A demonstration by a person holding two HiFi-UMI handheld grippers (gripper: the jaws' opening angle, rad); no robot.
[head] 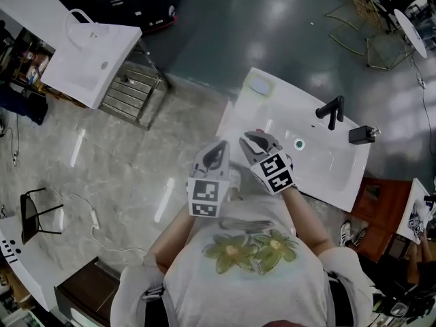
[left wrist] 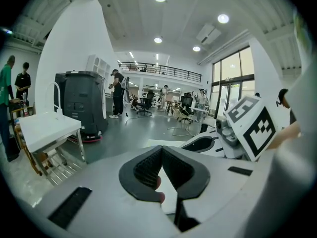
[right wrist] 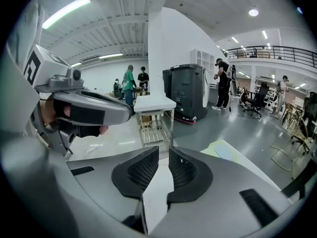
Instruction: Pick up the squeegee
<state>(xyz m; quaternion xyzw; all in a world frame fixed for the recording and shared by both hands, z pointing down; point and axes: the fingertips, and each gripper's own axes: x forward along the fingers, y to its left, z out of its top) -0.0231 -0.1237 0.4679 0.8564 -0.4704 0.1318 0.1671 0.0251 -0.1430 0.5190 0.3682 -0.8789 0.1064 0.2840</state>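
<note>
A white washbasin counter (head: pixel 340 182) stands in front of me with a black tap (head: pixel 332 111) and a drain (head: pixel 299 144). At its right rim sits a small black object (head: pixel 361 135) with a thin handle, possibly the squeegee; I cannot tell for certain. My left gripper (head: pixel 221 144) (left wrist: pixel 161 155) hovers off the counter's near-left edge, jaws shut with nothing between them. Beside it my right gripper (head: pixel 248 136) (right wrist: pixel 164 157) is over the counter's left part, its jaws close together and also holding nothing. Both are far from the black object.
A pale pad (head: pixel 259 85) lies at the counter's far corner. At upper left a second white basin top (head: pixel 88 60) rests over a metal rack (head: pixel 129 94). A gold wire chair (head: pixel 371 26) stands at the top right. A cable (head: pixel 88 216) trails on the marble floor.
</note>
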